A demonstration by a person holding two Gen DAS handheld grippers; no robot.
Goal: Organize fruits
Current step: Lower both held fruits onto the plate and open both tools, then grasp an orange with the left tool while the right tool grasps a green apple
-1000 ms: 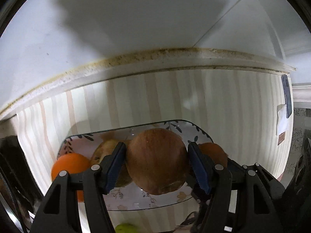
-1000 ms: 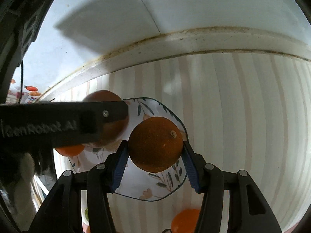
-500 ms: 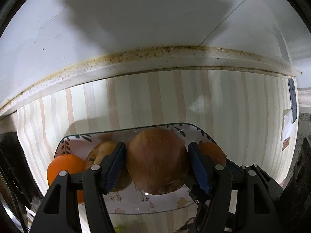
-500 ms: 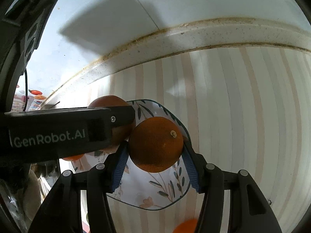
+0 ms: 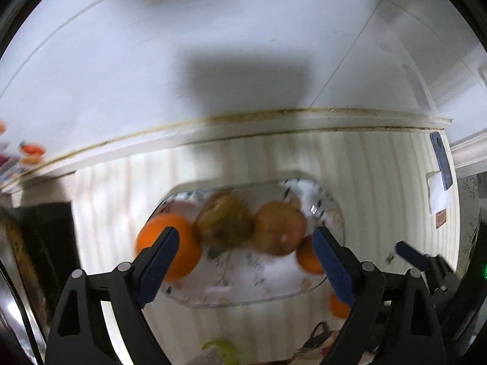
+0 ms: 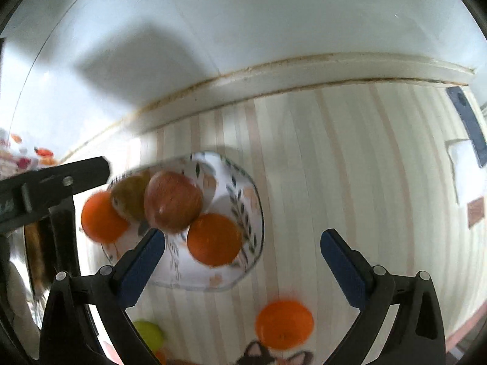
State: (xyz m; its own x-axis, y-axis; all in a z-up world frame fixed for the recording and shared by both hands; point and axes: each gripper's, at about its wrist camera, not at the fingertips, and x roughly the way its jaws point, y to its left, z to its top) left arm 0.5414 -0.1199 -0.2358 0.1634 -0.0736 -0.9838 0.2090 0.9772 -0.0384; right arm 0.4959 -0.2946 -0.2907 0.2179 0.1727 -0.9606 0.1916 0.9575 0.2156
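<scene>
While both sets of jaws are held wide open and empty, the left gripper (image 5: pixel 243 261) and right gripper (image 6: pixel 243 252) are seen above the plate (image 6: pixel 254 213) holding four fruits. A loose orange (image 6: pixel 284 324) lies on the tabletop (image 6: pixel 350 167), near right, closest to the right gripper.

Left gripper (image 5: pixel 245 257) and right gripper (image 6: pixel 242 258) both gape empty.

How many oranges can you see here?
3: one round orange at the floral glass plate's left end, one at its near right, one off the plate on the striped cloth. Others may be hidden.
</scene>
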